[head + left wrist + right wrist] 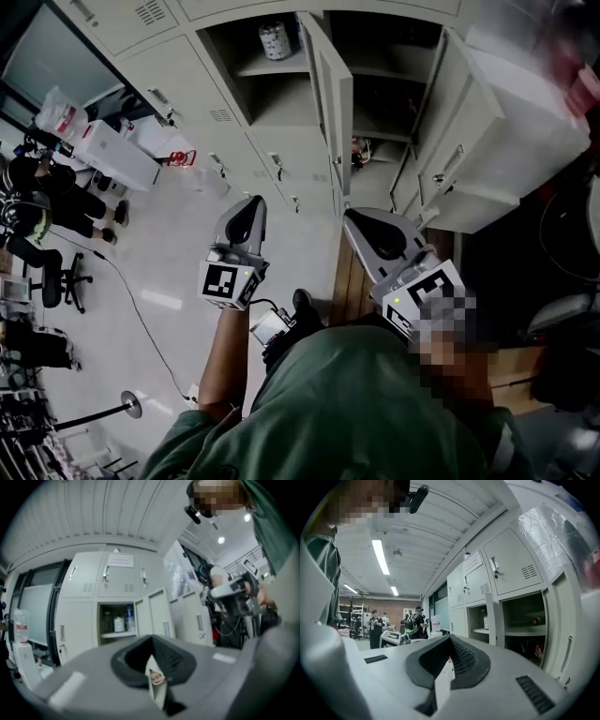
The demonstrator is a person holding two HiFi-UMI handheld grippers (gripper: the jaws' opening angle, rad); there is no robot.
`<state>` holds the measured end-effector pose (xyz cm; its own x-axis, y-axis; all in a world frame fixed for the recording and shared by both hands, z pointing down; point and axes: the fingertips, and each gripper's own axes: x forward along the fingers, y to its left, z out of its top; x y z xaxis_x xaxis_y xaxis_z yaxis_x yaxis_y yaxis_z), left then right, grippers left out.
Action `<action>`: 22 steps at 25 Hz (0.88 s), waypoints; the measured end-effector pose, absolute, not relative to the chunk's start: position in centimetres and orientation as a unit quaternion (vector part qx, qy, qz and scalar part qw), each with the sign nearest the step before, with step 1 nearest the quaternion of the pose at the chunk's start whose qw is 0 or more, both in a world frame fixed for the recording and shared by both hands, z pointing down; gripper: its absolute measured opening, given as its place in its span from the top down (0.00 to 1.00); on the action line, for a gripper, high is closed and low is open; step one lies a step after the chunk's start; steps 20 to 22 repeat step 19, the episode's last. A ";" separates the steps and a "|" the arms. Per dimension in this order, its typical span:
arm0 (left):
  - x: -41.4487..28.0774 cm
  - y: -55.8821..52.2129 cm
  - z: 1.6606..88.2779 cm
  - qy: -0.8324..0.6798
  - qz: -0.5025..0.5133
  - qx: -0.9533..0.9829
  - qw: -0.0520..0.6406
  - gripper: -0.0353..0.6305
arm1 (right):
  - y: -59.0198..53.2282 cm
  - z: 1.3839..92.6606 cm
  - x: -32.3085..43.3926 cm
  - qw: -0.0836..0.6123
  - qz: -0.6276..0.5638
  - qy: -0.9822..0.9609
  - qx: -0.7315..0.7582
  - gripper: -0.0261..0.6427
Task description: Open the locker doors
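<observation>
Grey metal lockers (169,84) fill the top of the head view. One compartment (272,94) stands open with a white container (274,39) on its shelf, its door (330,89) swung outward. A second open compartment (384,94) lies to its right, with another door (469,141) swung wide. My left gripper (251,202) and right gripper (349,217) hang side by side short of the lockers, touching nothing. In the left gripper view the left gripper (152,638) is shut and empty, facing an open compartment (115,620) with bottles. The right gripper (449,637) is shut and empty, beside open compartments (525,620).
People (37,206), an office chair (56,281) and a white box (117,155) are at the left, with a cable and a stand base (131,405) on the floor. Two more people (375,627) stand far down the room. Dark clutter sits at the right.
</observation>
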<state>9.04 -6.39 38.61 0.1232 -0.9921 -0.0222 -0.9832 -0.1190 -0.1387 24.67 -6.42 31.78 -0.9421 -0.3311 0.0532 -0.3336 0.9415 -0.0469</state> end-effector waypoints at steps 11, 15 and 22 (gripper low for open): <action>11.4 -3.1 37.8 0.675 -0.042 -0.735 0.054 0.95 | -4.5 31.2 27.4 0.030 0.021 -0.986 0.160 0.96; 11.4 -3.1 37.6 0.675 -0.034 -0.735 0.054 0.95 | -4.4 31.4 27.5 0.034 0.020 -0.986 0.162 0.96; 11.4 -3.9 38.7 0.667 -0.039 -0.742 0.058 0.95 | -5.1 32.8 27.4 0.034 0.023 -0.985 0.170 0.96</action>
